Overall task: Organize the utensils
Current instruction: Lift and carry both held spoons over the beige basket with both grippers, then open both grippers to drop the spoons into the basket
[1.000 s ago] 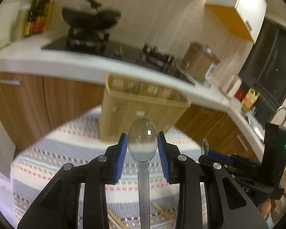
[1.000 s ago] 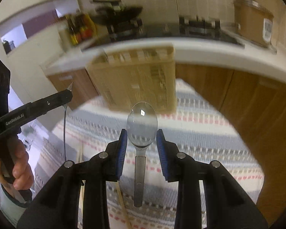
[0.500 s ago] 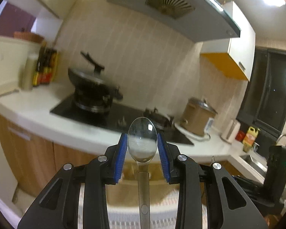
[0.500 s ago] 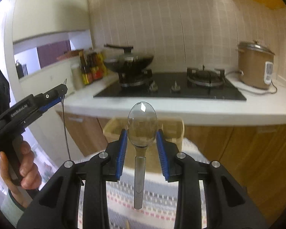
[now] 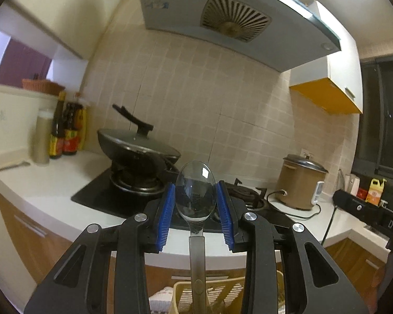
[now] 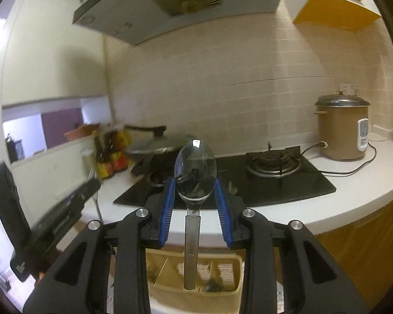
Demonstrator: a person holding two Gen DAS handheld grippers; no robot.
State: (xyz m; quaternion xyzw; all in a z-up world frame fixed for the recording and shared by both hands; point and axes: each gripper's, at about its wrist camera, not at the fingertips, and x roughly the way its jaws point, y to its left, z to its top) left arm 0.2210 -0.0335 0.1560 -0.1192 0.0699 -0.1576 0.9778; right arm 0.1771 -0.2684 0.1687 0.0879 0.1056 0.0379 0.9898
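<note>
In the left wrist view, my left gripper (image 5: 195, 201) is shut on a steel spoon (image 5: 195, 188). Its bowl stands up between the blue pads (image 5: 166, 217) and its handle hangs down. My right gripper (image 6: 195, 198) holds a second steel spoon (image 6: 195, 167) the same way, bowl up and handle down. A beige slotted utensil basket (image 5: 232, 294) shows below both grippers, with dividers visible in the right wrist view, utensil basket (image 6: 235, 280). Each gripper appears in the other's view: the right gripper (image 5: 366, 210) at the right edge, the left gripper (image 6: 63, 217) at the left.
Straight ahead runs a white counter (image 5: 52, 183) with a black gas hob (image 6: 275, 180). A lidded wok (image 5: 138, 144) sits on the left burner. Sauce bottles (image 5: 65, 130) stand at the left, a brown rice cooker (image 6: 342, 128) at the right. A range hood (image 5: 235, 18) hangs overhead.
Both grippers have risen and tilted upward. The views swung from the striped cloth and basket up to the hob and tiled wall. Each spoon stays gripped as before.
</note>
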